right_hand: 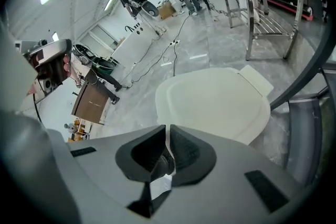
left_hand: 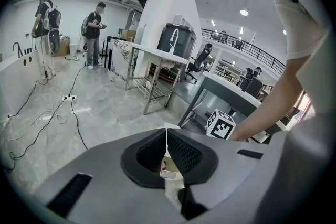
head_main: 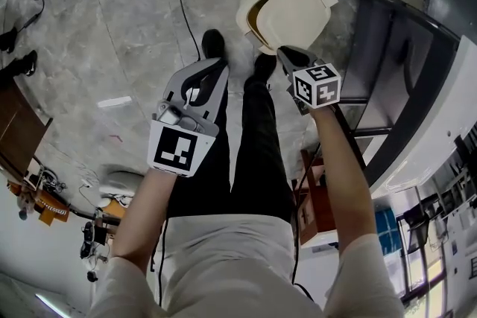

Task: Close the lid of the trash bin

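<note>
pointing the right gripper (head_main: 287,53) at the cream trash bin lid (head_main: 294,7), jaws pressed together, empty. holding the left gripper (head_main: 214,69) well aside, jaws likewise meeting.

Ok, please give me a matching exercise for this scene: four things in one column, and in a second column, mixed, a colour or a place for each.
Things:
1. lid
2. trousers
3. left claw
4. right claw

Colour or place:
A. over the trousers, shut
B. cream
C. close by the lid, shut
D. black

Pairs: 1-B; 2-D; 3-A; 4-C
</note>
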A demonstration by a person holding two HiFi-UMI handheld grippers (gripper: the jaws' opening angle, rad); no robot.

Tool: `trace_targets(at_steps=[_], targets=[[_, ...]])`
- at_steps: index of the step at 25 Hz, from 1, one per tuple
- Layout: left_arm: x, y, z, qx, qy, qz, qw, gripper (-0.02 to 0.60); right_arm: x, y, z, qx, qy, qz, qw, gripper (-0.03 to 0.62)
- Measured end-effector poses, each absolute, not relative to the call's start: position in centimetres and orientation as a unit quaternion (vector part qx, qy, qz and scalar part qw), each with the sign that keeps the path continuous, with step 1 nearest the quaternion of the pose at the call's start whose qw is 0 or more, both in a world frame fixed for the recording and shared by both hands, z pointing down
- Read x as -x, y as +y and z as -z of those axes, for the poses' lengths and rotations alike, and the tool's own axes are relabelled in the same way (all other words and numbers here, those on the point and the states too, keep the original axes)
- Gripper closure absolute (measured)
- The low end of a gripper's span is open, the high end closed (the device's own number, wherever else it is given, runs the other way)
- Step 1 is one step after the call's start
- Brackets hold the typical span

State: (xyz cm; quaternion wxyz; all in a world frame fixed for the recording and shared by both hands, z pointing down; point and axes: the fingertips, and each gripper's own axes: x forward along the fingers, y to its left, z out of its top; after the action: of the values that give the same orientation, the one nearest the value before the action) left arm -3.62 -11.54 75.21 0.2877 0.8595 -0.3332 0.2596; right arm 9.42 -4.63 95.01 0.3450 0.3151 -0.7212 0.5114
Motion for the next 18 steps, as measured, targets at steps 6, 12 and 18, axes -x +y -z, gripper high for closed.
trace_targets(at_steps=[6, 12, 18], targets=[[3.6, -10.8, -77.6, -0.856, -0.326, -0.269, 0.297, 0.560, -8.4, -3.5, -98.0, -0.329, -0.712, -0.498, 0.369, 0.559], [3.6, -10.5, -79.8, -0.856, -0.321, -0.274, 0.299, 0.560, -7.6, -3.1, -100.7, -0.355, -0.702, -0.483, 0.385, 0.559], [3.7, -10.0, -81.3, -0.856, -0.313, -0.281, 0.301, 0.560, -7.2, -2.8, -102.4, -0.359, -0.699, -0.448, 0.426, 0.559]])
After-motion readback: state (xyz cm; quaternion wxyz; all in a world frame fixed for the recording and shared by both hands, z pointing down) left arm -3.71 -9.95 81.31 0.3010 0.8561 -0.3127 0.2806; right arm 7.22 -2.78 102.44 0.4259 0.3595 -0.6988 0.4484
